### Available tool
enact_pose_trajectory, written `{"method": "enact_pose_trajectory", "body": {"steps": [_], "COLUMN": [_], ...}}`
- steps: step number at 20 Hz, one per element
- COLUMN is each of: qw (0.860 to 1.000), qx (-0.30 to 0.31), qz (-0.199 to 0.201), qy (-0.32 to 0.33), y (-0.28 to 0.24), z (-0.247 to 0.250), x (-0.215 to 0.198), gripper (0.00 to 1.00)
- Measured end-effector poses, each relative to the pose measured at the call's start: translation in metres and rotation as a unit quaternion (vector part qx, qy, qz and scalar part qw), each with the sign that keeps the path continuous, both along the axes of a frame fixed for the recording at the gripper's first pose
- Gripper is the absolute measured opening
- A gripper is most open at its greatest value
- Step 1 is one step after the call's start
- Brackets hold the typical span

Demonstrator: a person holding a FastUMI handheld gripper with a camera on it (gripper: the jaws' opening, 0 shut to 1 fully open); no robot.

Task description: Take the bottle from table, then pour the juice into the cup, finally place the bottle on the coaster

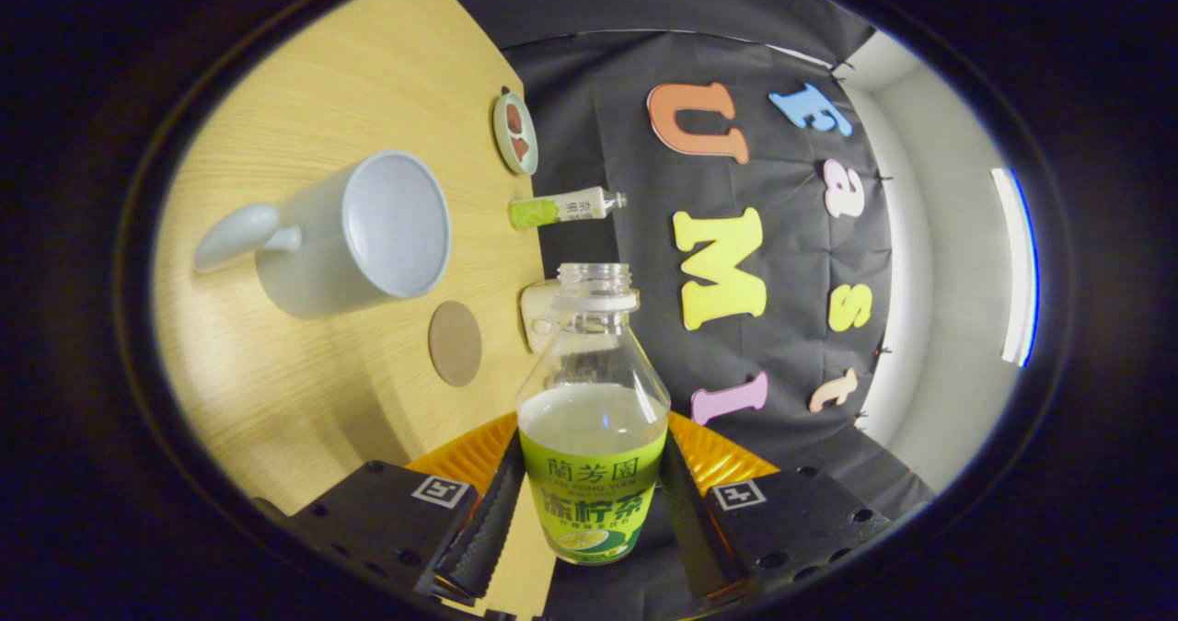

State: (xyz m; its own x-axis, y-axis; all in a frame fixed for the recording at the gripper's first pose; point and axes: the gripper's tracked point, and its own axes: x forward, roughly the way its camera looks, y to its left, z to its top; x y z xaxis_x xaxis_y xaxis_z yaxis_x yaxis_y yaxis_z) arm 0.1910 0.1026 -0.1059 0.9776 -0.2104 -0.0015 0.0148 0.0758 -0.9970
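My gripper (589,488) is shut on a clear bottle (592,400) with a green label, both fingers pressing on the labelled body. The bottle has no cap and is partly full of pale juice; its open mouth points ahead beyond the fingertips. The view is rolled, so the wooden table (304,391) stands to the left. A white cup (354,235) with a handle stands on it, beyond the fingers and left of the bottle's neck, its inside looking empty. A round brown coaster (455,343) lies between the cup and the bottle.
A second small bottle (561,207) with a green and white label stands farther back near the table's edge. A small dish (513,132) with red pieces sits beyond it. A pale object (537,313) is partly hidden behind the held bottle's neck. The booth's black cloth hangs past the table.
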Motion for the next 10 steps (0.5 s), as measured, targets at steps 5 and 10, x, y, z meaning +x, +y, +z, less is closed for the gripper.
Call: {"method": "enact_pose_trajectory", "body": {"steps": [5, 10], "qw": [0.997, 0.992], "qx": [-0.082, -0.123], "qz": [0.004, 0.011], "qy": [-0.009, -0.030], "y": [0.001, 0.005], "z": [0.009, 0.021], "x": [0.000, -0.001], "gripper": [0.81, 0.81]}}
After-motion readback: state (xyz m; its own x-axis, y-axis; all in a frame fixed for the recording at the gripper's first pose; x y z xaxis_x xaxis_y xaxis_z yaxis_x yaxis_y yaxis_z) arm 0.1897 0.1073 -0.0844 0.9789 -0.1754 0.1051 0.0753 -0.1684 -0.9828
